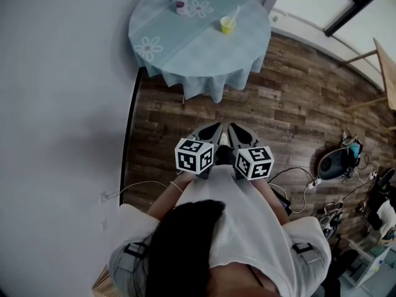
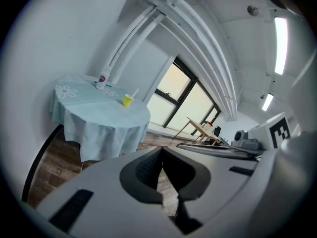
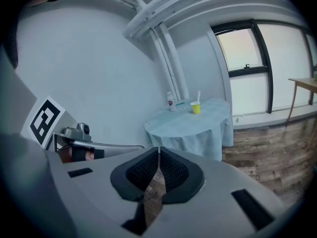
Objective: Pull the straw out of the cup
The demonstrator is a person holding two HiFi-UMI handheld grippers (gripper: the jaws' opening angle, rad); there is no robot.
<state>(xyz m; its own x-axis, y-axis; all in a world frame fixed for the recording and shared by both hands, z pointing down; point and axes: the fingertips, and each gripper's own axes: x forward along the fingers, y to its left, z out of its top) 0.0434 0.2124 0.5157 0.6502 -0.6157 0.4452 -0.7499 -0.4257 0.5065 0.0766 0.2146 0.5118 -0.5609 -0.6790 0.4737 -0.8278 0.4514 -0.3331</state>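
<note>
Sitting on tbl: cup w/ straw, bottle | wood floor around tbl

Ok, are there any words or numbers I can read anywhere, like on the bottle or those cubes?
Nothing here can be read as a word or number.
Bottle: it has a label, but it is too small and blurred to read.
Marker cubes: black and white square patterns, not letters.
Yellow cup: no print shows.
</note>
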